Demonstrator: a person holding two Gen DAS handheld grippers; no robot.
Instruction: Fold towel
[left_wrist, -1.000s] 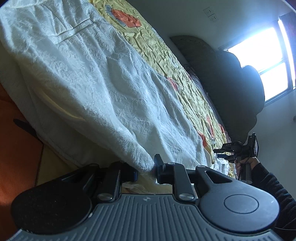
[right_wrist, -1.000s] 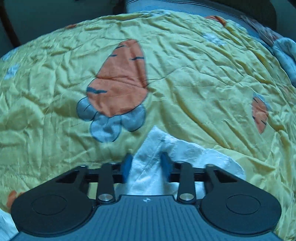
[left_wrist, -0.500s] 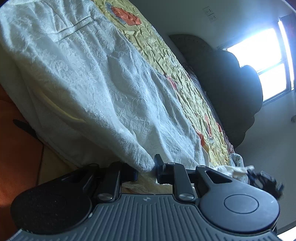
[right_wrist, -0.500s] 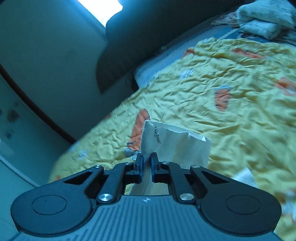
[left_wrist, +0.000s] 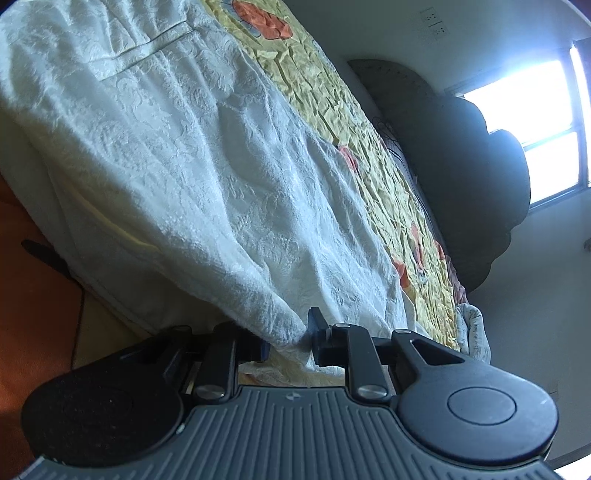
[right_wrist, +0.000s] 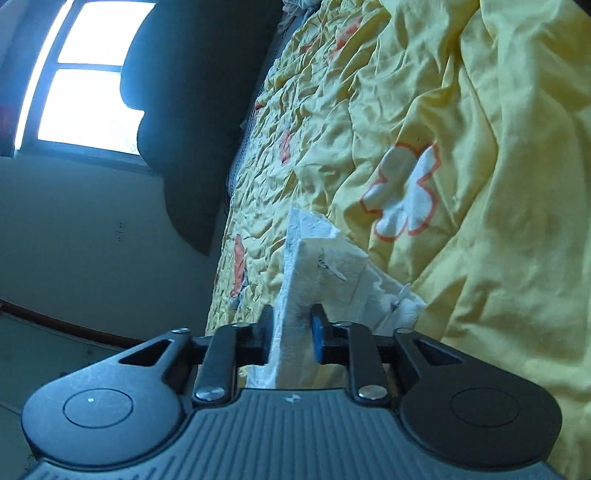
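Your left tool (left_wrist: 288, 341) sits at the bottom centre of the left wrist view, its two black fingers part-way apart with a bunched corner of the white towel (left_wrist: 177, 155) running between them; whether the pads actually press on the cloth cannot be told from this angle. From that corner the towel fans out toward the upper left of the frame, covering most of it, its embossed weave and a stitched band showing near the top. It lies on a bed dressed in a yellow bedspread (left_wrist: 354, 122) printed with orange shapes, which runs diagonally from top centre to lower right. A dark headboard (left_wrist: 461, 155) stands behind the bed at right, beside a bright window (left_wrist: 535, 133), and a strip of orange floor (left_wrist: 33, 288) shows at lower left.

Your right tool (right_wrist: 291, 334) sits at the bottom centre of the right wrist view, and its jaws are opening. A folded edge of the towel (right_wrist: 317, 266) stands between the blue pads (right_wrist: 317, 334), with the right pad close against the cloth and the left finger touching its other face. The towel rises from the tool toward the middle of the frame, two thin threads hanging off it. Behind it the yellow bedspread (right_wrist: 498, 184) fills the right half of the frame, carrying a white flower outlined in orange (right_wrist: 406, 195). The headboard (right_wrist: 192, 122) and window (right_wrist: 85, 77) occupy the upper left.
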